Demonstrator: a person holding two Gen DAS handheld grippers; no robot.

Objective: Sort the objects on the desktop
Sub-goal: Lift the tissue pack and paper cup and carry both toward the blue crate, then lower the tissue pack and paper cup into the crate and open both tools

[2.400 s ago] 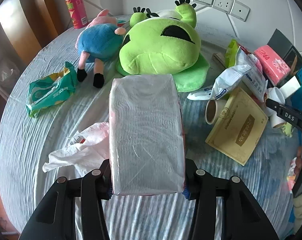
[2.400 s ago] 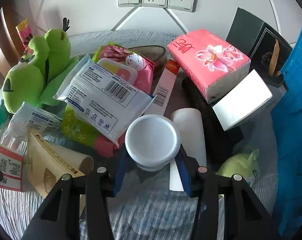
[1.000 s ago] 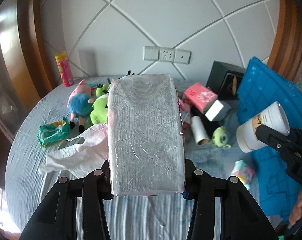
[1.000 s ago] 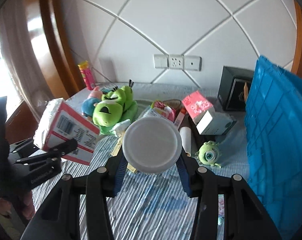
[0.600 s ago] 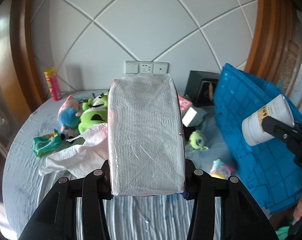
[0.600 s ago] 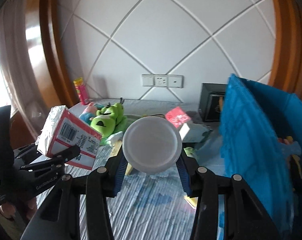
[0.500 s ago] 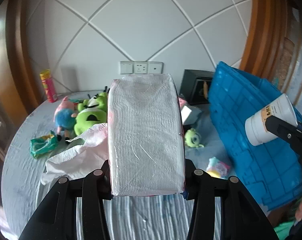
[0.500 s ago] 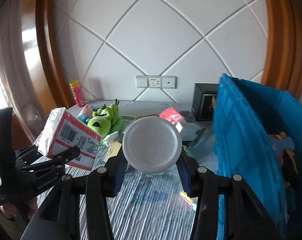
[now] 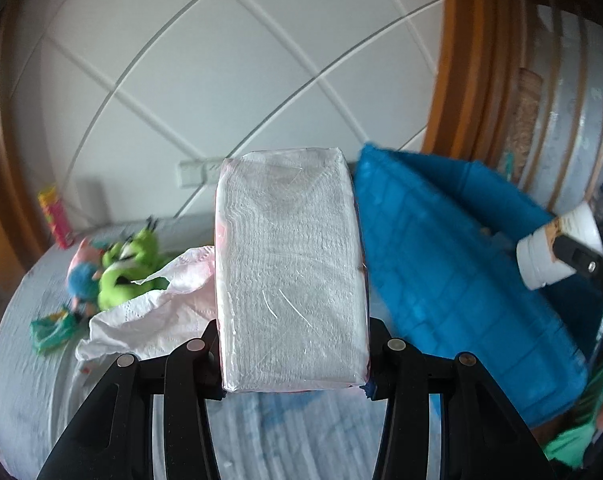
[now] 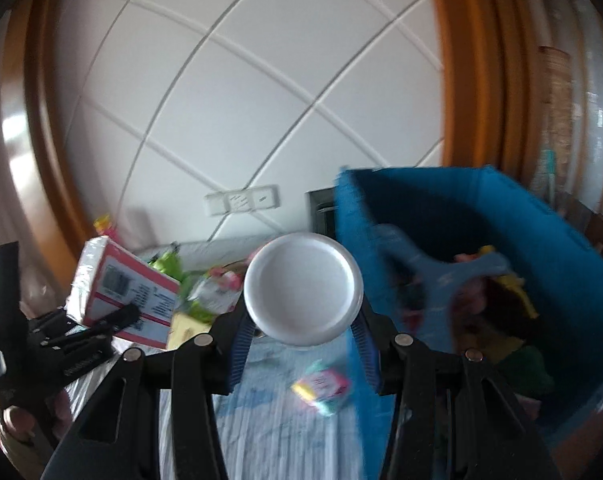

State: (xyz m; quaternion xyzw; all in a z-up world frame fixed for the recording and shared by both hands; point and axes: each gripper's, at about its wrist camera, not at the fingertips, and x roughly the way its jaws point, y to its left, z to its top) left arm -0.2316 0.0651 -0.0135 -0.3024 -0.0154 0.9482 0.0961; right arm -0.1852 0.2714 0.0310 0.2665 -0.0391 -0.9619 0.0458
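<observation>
- Left wrist view: your left gripper is clamped on a clear-wrapped tissue pack, one finger against each long side, the pack standing up between them and filling the middle of the view.
- Left wrist view: a loose white tissue sheet trails from the pack's left side, above the striped bench.
- Left wrist view: far back on the bench lie a green plush toy and, just beside it, a pink-and-blue plush toy; a green wipes packet lies nearer the bench edge, and a red-and-yellow can stands near the wall. All are blurred.
- Left wrist view: a blue storage bin stands at the right; above it you hold a white jar in your right gripper.
- Right wrist view: your right gripper is closed on the white jar, its round flat end facing the camera, blue finger pads pressed to its sides.
- Right wrist view: the jar sits just left of the blue storage bin's near wall; the bin holds mixed items too blurred to name.
- Right wrist view: at the left, your left gripper carries the tissue pack, barcode side showing, above the bench.
- Right wrist view: a small pink-and-yellow packet lies on the bench, beside the bin.
</observation>
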